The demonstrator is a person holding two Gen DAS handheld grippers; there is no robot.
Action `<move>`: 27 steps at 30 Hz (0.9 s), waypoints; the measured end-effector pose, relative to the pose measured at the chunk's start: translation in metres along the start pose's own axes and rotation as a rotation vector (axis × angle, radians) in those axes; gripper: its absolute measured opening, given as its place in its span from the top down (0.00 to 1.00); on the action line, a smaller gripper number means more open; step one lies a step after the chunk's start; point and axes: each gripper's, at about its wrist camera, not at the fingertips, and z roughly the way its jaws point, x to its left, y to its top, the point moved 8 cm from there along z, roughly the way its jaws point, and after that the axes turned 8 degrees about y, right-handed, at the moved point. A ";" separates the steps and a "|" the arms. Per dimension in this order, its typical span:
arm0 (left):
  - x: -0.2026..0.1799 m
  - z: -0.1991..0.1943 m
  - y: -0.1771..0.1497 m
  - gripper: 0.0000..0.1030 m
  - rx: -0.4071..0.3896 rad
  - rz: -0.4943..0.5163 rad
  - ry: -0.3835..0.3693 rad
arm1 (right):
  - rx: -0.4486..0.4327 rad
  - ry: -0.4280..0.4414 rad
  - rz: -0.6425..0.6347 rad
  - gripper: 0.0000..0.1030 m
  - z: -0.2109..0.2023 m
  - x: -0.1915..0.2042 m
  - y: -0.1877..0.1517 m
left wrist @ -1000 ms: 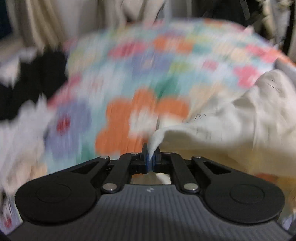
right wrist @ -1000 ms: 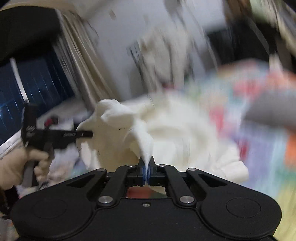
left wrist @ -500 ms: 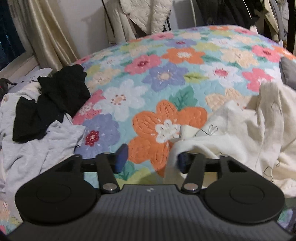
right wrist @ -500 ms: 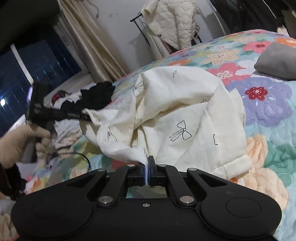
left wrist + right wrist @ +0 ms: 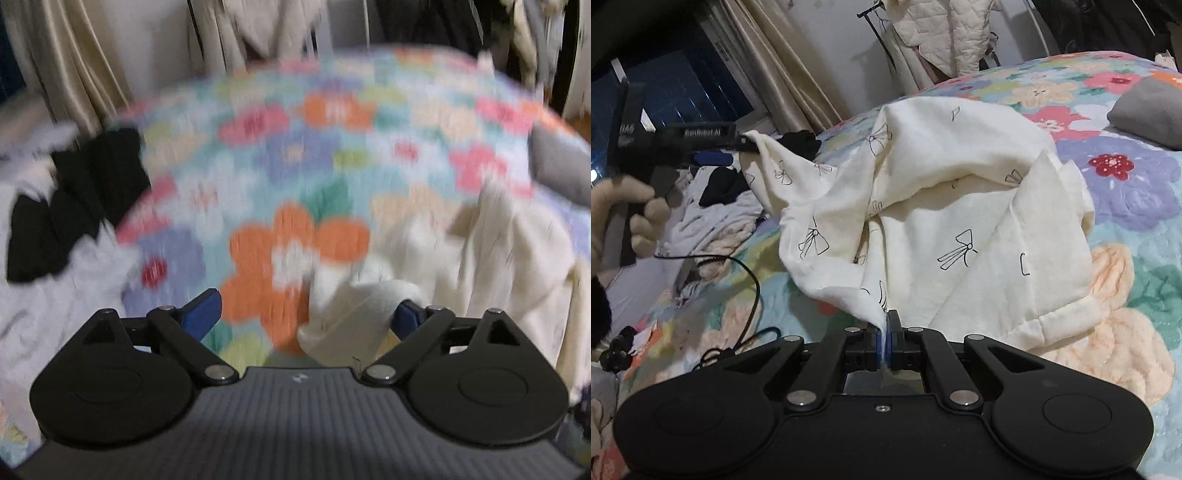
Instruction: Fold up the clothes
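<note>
Our right gripper (image 5: 885,341) pinches the cream bow-print garment (image 5: 960,221) by its hem, keeping it lifted for spreading. Our left gripper (image 5: 306,308), fingers spread, lets a corner drape at 3 o'clock.

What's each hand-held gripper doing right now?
Left hand-held gripper: open, cream garment draped on one finger.
Right hand-held gripper: closed on the cream garment.

Left view motion-blurred; right sharp.

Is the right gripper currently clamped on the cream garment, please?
Yes, in the right wrist view the right gripper has its jaws closed on a pinched edge of the cream garment.
</note>
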 end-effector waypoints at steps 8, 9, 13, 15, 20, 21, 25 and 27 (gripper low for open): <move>0.052 0.015 -0.037 0.11 0.174 -0.134 -0.017 | 0.012 -0.016 0.010 0.96 0.000 -0.010 0.001; 0.053 0.009 -0.035 0.11 0.158 -0.151 -0.065 | 0.013 -0.019 0.012 0.96 0.000 -0.011 0.001; 0.043 -0.020 -0.015 0.11 0.076 -0.283 -0.357 | 0.018 -0.038 0.019 0.96 -0.001 -0.017 0.002; 0.032 -0.034 -0.005 0.11 0.032 -0.315 -0.472 | 0.024 -0.046 0.013 0.96 0.000 -0.017 0.001; -0.041 -0.045 0.007 0.09 -0.097 -0.021 -0.470 | 0.019 -0.009 -0.038 0.96 0.002 -0.001 0.002; -0.058 -0.044 0.008 0.09 -0.115 0.042 -0.468 | 0.019 0.007 -0.036 0.96 0.003 0.002 0.003; -0.124 -0.025 0.012 0.08 -0.210 0.302 -0.392 | 0.046 0.048 -0.073 0.96 0.005 0.016 0.000; -0.156 -0.010 0.009 0.07 -0.230 0.457 -0.350 | 0.088 0.047 -0.126 0.95 0.006 0.020 -0.006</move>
